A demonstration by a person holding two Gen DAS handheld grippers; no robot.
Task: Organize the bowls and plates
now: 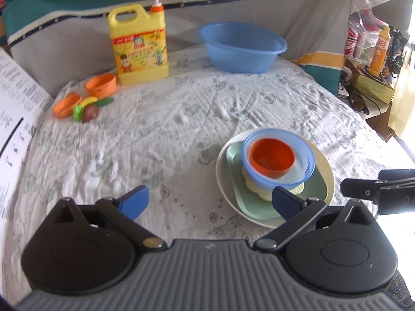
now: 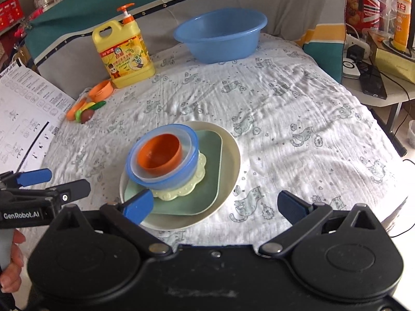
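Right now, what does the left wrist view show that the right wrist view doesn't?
Left wrist only: the right gripper entering from the right edge, seen side-on. Right wrist only: the left gripper at the left edge, a hand on its grip, and a white charger on the side desk. Both: the stacked dishes with the orange bowl on top, blue basin, yellow detergent jug.

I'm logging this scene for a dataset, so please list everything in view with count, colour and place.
Round plate: 1, cream, bottom of stack, mid-cloth.
Square plate: 1, pale green, on round plate.
Scalloped dish: 1, pale yellow, on square plate.
Blue-rimmed bowl: 1, on scalloped dish.
Orange bowl: 1, nested in blue-rimmed bowl.
Basin: 1, blue, far edge.
Detergent jug: 1, yellow, orange pump, far left.
Small cups: 2, orange, beside jug.
Toy food: several pieces, green, yellow, brown, by cups.
Cloth: 1, white, cat print.
Printed sheet: 1, white, left edge.
Left gripper: open, near stack.
Right gripper: open, near stack.
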